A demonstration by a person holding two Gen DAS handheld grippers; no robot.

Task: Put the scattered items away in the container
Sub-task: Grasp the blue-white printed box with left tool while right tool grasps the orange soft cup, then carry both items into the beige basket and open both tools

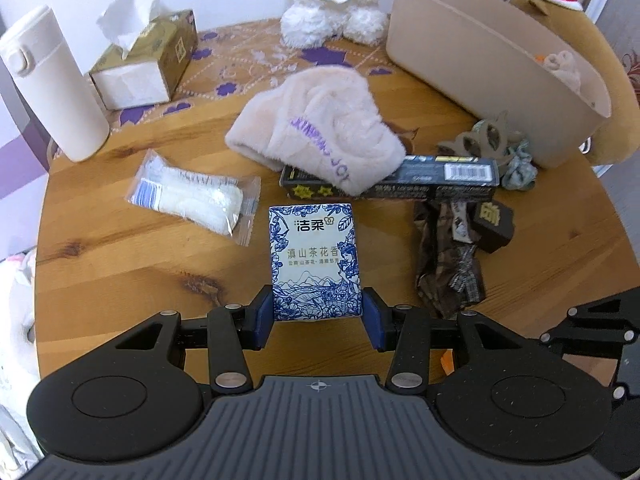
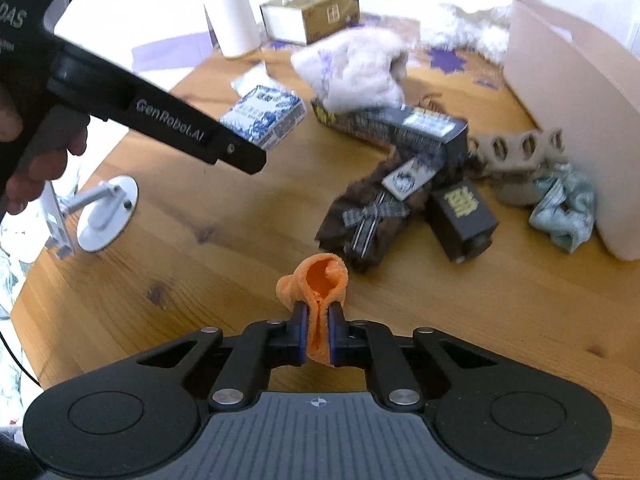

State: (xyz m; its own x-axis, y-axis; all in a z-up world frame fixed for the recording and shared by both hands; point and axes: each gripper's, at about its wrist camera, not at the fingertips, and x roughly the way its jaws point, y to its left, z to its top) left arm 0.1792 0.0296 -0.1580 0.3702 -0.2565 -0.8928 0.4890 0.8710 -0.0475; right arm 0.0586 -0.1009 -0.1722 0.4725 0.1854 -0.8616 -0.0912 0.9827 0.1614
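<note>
My left gripper point(image 1: 318, 309) is shut on a blue-and-white tissue pack point(image 1: 314, 256), its blue pads pressing the pack's near end just above the wooden table point(image 1: 120, 272). The right wrist view shows the same pack point(image 2: 264, 114) lifted at the upper left. My right gripper point(image 2: 319, 322) is shut on a small orange cloth point(image 2: 320, 276), which bulges out ahead of the fingers above the table. The beige container point(image 1: 480, 60) stands at the far right, with a pale fluffy item point(image 1: 564, 68) inside. It also fills the right edge of the right wrist view as a beige container point(image 2: 572, 120).
Scattered on the table are a pink fluffy hat point(image 1: 320, 128), a long dark box point(image 1: 400, 180), a small dark box point(image 1: 492, 222), a brown ribboned cloth point(image 1: 448, 260), a clear packet point(image 1: 192, 196), a teal scrunchie point(image 1: 520, 168) and a beige clip point(image 1: 480, 140). A white bottle point(image 1: 52, 84) and tissue box point(image 1: 148, 64) stand far left.
</note>
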